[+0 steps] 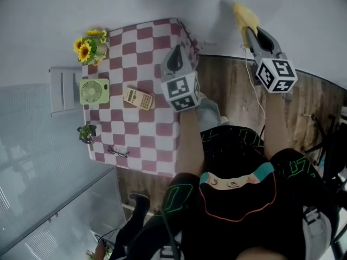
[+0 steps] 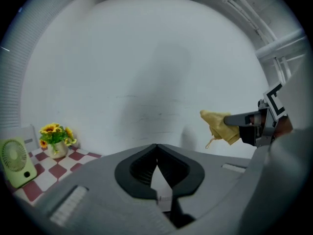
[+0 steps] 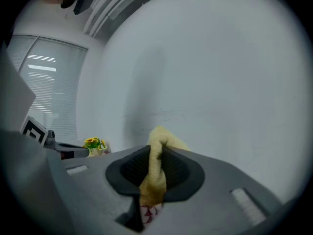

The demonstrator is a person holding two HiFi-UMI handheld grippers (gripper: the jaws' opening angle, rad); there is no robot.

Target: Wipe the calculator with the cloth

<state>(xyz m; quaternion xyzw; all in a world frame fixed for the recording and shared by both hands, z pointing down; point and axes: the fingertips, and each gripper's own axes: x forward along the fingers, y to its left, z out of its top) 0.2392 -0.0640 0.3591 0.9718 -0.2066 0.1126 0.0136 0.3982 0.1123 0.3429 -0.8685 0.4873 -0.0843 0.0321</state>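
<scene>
The beige calculator (image 1: 137, 98) lies flat on the red-and-white checked table (image 1: 162, 140), left of both grippers. My right gripper (image 1: 250, 34) (image 3: 157, 153) is held up toward the white wall, off the table's right side, and is shut on the yellow cloth (image 1: 244, 16) (image 3: 154, 175) (image 2: 219, 126), which bunches out beyond its tips. My left gripper (image 1: 174, 53) (image 2: 156, 147) hangs over the table's right edge, right of the calculator. Its jaws are shut and hold nothing. The calculator is outside both gripper views.
A green desk fan (image 1: 94, 91) (image 2: 14, 161) sits left of the calculator. A pot of sunflowers (image 1: 89, 46) (image 2: 56, 137) stands at the far corner. A small plant (image 1: 87, 131) and a pair of glasses (image 1: 117, 152) lie near the front edge. Wooden floor (image 1: 314, 102) shows on the right.
</scene>
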